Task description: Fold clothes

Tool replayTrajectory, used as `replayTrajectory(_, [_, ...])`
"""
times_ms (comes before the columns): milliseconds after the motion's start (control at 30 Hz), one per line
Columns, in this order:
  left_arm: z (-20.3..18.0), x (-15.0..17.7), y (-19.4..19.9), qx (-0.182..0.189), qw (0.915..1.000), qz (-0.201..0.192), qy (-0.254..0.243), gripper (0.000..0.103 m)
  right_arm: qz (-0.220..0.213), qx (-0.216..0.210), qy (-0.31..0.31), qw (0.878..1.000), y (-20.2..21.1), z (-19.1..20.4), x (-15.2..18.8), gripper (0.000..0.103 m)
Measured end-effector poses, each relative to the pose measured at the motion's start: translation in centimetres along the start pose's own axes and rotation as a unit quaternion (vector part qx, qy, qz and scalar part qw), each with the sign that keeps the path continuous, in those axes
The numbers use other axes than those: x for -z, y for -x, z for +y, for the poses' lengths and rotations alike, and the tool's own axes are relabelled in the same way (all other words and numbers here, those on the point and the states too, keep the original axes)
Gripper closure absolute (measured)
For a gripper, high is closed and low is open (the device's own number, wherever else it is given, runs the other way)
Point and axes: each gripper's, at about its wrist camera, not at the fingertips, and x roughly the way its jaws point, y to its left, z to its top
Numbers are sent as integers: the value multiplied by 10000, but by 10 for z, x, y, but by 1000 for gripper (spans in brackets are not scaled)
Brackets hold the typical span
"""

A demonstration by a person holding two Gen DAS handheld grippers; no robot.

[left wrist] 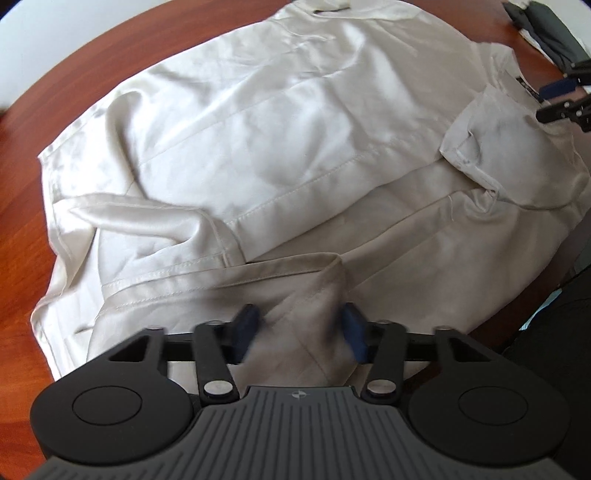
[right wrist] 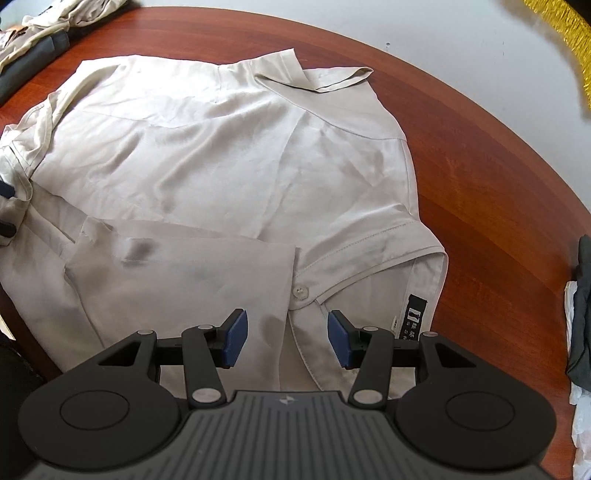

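A cream shirt [right wrist: 207, 155] lies spread over a round reddish wooden table [right wrist: 480, 177], its collar [right wrist: 317, 75] toward the far rim and one sleeve folded across the body. In the left wrist view the left gripper [left wrist: 300, 334] points steeply down at the near hem, and a raised fold of the cloth stands between its blue pads [left wrist: 245, 328]; the pads sit against the bunched fabric on both sides, though blur keeps the contact from being certain. The right gripper [right wrist: 286, 338] hovers over the shirt's button placket with its jaws about half apart and nothing pinched; a white button [right wrist: 300, 291] and a black label [right wrist: 415, 314] lie just beyond its fingertips. Bare wood shows in a broad band along the shirt's right side in the right wrist view, running out to the curved table edge, and a narrower strip shows on the left side in the left wrist view. Dark folded clothes [right wrist: 583, 306] rest at the right rim, well apart from the shirt, and another heap of garments [right wrist: 33, 33] sits at the far left corner.
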Motion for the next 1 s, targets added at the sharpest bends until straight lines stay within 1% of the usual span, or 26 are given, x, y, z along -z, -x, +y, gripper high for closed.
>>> replayTrajectory(67, [2, 2, 3, -45, 9999, -31, 130, 86, -40, -60, 32, 10000, -4, -1, -2, 48])
replayTrajectory(133, [6, 5, 9, -170, 9991, -116, 360, 92, -78, -113, 62, 9999, -7, 0, -6, 48])
replayTrajectory(200, [12, 10, 19, -345, 9967, -235, 701, 92, -112, -177, 110, 9997, -11, 1, -10, 48])
replayTrajectory(267, [16, 11, 23, -432, 9945, -286, 906, 92, -94, -213, 196, 9995, -18, 0, -15, 48])
replayTrajectory(333, [25, 17, 30, -605, 9890, -319, 1309, 92, -70, -233, 277, 9993, -23, 1, -18, 48])
replayTrajectory(367, [28, 18, 32, -654, 9873, -328, 1410, 92, -64, -246, 301, 9992, -25, 1, -19, 48])
replayTrajectory(433, [36, 25, 40, -832, 9796, -394, 1787, 92, -43, -352, 395, 9986, -29, 1, -20, 50])
replayTrajectory(467, [38, 27, 43, -912, 9767, -424, 1896, 92, -43, -398, 438, 9982, -30, 1, -21, 55])
replayTrajectory(500, [41, 30, 46, -992, 9737, -454, 2000, 92, -39, -471, 468, 9978, -30, 1, -21, 65])
replayTrajectory(533, [46, 35, 51, -1125, 9682, -505, 2178, 92, -33, -554, 494, 9972, -30, 2, -20, 71])
replayTrajectory(567, [50, 39, 55, -1210, 9635, -520, 2332, 92, -45, -608, 528, 9967, -29, 3, -20, 80])
replayTrajectory(600, [53, 44, 59, -1292, 9586, -532, 2483, 92, -63, -654, 564, 9962, -27, 4, -20, 86])
replayTrajectory(667, [61, 54, 67, -1455, 9478, -557, 2782, 92, -98, -746, 637, 9951, -24, 7, -19, 94])
replayTrajectory(733, [66, 62, 72, -1547, 9426, -560, 2907, 92, -136, -852, 646, 9942, -18, 9, -17, 96])
replayTrajectory(767, [68, 67, 76, -1618, 9392, -560, 2975, 92, -159, -887, 649, 9938, -13, 10, -16, 100])
replayTrajectory(833, [72, 75, 80, -1705, 9357, -566, 3037, 92, -203, -942, 648, 9932, -5, 12, -14, 102])
replayTrajectory(1000, [75, 96, 83, -1755, 9334, -525, 3087, 92, -283, -1052, 596, 9923, 20, 23, 2, 103])
